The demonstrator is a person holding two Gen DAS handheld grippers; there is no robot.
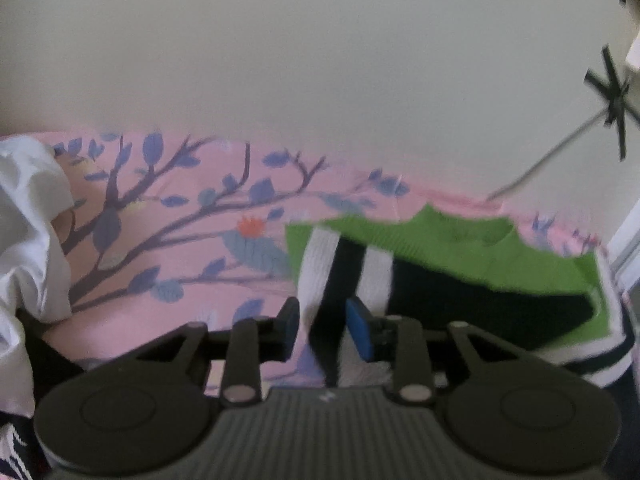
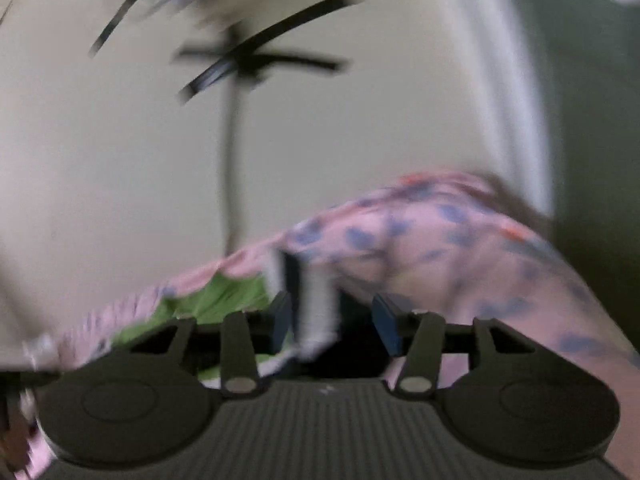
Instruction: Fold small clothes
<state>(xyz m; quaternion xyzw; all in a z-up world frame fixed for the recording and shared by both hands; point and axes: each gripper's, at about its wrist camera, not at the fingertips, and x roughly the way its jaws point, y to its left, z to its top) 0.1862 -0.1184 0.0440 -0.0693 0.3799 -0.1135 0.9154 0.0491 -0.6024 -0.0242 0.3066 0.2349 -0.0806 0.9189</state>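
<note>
Knitwear, a small green sweater (image 1: 460, 248) with a black body and black-and-white striped cuffs, lies on a pink sheet (image 1: 180, 216) printed with blue branches. Left gripper (image 1: 322, 326) stands slightly spread around one striped cuff (image 1: 344, 276). Right gripper (image 2: 332, 322) gapes wider over the other cuff (image 2: 316, 308), blurred. White cloth (image 1: 28, 220) lies bunched nearby.

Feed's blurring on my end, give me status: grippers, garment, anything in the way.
Left gripper and right gripper: jaws apart, each straddling a striped edge of the green sweater, grip unconfirmed. Sweater lies on pink bedsheet. White cloth at left, clear of sweater.
</note>
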